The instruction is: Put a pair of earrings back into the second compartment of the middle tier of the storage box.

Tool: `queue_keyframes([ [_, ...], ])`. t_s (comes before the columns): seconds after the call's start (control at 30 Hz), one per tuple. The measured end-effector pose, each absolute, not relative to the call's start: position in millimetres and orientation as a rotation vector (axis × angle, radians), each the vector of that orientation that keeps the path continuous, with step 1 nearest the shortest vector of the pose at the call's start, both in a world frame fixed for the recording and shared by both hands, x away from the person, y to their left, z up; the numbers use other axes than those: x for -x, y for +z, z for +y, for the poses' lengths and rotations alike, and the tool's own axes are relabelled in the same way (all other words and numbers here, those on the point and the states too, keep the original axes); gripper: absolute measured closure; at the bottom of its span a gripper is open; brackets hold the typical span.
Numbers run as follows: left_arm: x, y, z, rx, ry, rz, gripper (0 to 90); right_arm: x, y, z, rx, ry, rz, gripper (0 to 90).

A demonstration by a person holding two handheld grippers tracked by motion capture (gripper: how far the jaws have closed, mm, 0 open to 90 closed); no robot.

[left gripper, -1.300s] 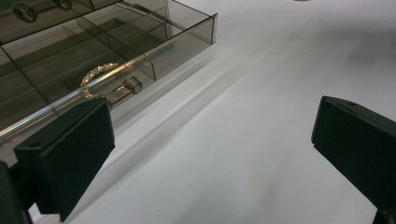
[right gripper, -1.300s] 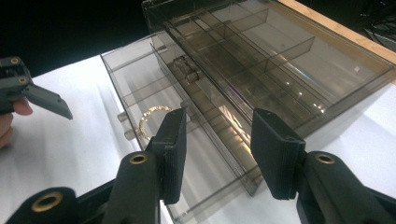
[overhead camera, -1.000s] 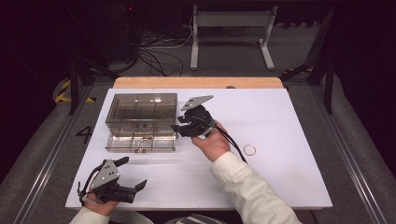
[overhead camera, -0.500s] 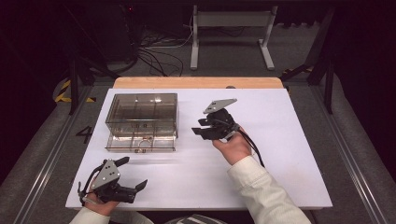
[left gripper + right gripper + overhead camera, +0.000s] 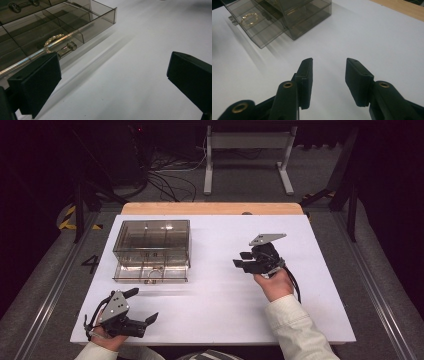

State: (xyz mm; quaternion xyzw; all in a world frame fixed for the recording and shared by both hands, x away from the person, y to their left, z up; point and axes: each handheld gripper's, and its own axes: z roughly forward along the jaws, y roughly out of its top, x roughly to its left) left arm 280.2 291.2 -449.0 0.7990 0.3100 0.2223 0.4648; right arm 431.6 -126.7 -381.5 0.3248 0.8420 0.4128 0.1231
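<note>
Here, smoky clear-plastic drawer box (image 5: 151, 244) holds glittery ring (image 5: 53, 39).

grippers – 2: left gripper (image 5: 142, 306), right gripper (image 5: 243, 260) | drawer box (image 5: 152, 242) – 1 | bracelet (image 5: 53, 40) – 1

Black tongs (image 5: 243, 259), grey three-cornered plate (image 5: 267, 239), cream sleeve (image 5: 295, 327).

— Where is the box (image 5: 152, 242)?
— On the desk (image 5: 215, 305), toward its back left, with its drawer (image 5: 150, 272) pulled out toward the person.
— And in the drawer?
— A bracelet (image 5: 53, 39), near its front wall.
— The grippers?
— The left gripper (image 5: 145, 312) sits before the box; the right gripper (image 5: 242, 259) is well to its right.
</note>
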Motion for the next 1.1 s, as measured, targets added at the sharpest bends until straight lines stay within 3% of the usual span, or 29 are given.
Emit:
queue_keyframes([
  [0.53, -279.5, -449.3, 291.6, -1.963, 0.543, 0.767, 0.2, -418.5, -393.2, -163.8, -1.039, 1.142, 2.394, 59.6],
  [1.1, -280.5, -449.4, 291.7, -1.962, 0.542, 0.761, 0.2, -414.2, -400.8, -171.0, -1.074, 1.051, 2.411, 61.1],
])
